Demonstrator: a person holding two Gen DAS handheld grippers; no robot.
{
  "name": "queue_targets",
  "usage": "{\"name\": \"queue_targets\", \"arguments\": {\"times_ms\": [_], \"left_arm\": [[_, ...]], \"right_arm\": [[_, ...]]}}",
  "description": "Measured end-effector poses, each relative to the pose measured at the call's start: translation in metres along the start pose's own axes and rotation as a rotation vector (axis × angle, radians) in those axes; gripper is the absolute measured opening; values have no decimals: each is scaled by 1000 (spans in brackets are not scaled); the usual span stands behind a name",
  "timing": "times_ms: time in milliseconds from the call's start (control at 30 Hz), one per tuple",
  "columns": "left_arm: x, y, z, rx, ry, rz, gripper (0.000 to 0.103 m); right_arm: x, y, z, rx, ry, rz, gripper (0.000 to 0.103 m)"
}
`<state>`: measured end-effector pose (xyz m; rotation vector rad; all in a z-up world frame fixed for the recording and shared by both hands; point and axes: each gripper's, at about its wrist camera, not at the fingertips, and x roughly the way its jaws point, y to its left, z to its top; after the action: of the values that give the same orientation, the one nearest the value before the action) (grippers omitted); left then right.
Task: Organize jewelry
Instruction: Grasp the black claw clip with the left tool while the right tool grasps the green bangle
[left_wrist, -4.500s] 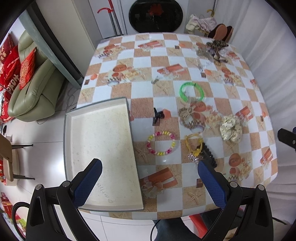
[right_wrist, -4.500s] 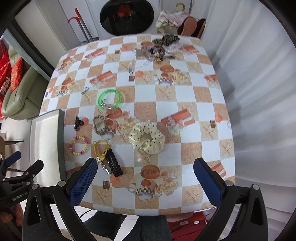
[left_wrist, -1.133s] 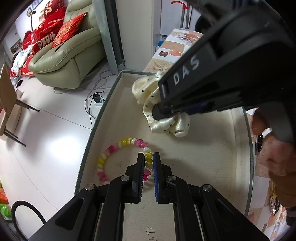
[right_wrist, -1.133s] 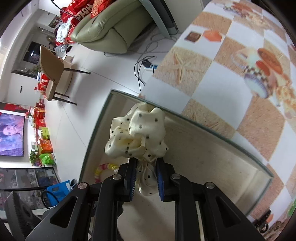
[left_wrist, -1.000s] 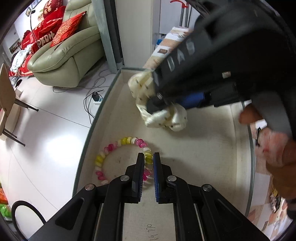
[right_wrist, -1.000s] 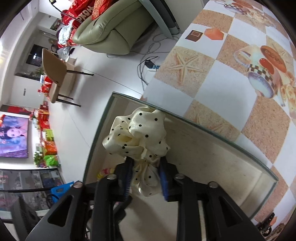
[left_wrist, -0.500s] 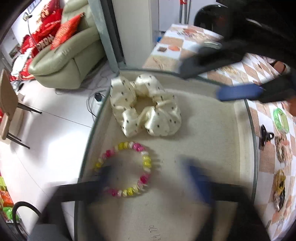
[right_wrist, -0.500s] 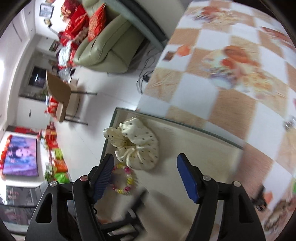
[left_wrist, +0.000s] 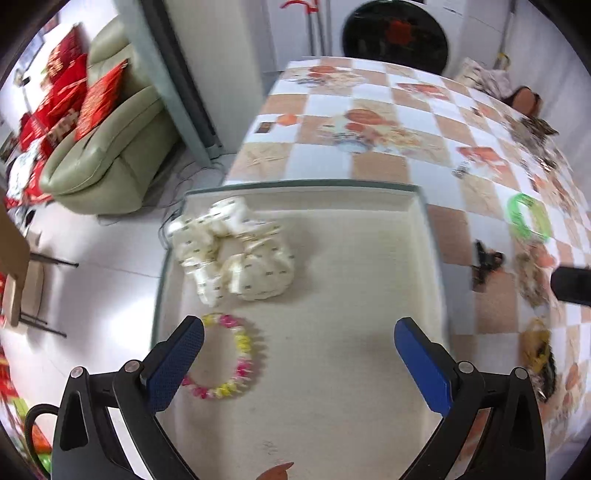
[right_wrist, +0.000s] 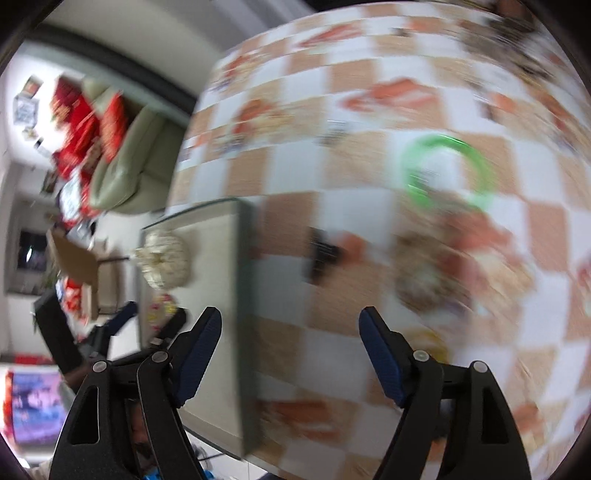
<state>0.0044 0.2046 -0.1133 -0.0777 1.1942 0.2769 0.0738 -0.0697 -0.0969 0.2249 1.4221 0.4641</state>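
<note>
Left gripper (left_wrist: 299, 338) over the tray (left_wrist: 369, 406), fingers spread wide, empty. Beaded bracelet (left_wrist: 232, 356) and cream scrunchie (left_wrist: 236, 258) lying inside. Right gripper (right_wrist: 290, 339) opening above checkered tabletop (right_wrist: 288, 155), nothing between. No readable writing.

Green sofa (left_wrist: 110, 147) with red cushions (left_wrist: 99, 96) on glossy white floor (left_wrist: 92, 288).

Cream black-dotted scrunchie (left_wrist: 236, 254), green bangle (left_wrist: 528, 216)

Right gripper (right_wrist: 290, 326) opening, empty, above table (right_wrist: 332, 229).
</note>
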Motion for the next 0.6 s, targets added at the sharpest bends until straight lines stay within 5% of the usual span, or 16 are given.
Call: {"name": "queue_targets", "arguments": {"times_ms": [300, 600], "left_arm": [[-16, -66, 17, 101, -23, -75, 103], [-12, -121, 34, 150, -8, -142, 103]], "right_arm": [[-32, -78, -12, 159, -58, -128, 80], [-43, -115, 19, 163, -80, -172, 80]]}}
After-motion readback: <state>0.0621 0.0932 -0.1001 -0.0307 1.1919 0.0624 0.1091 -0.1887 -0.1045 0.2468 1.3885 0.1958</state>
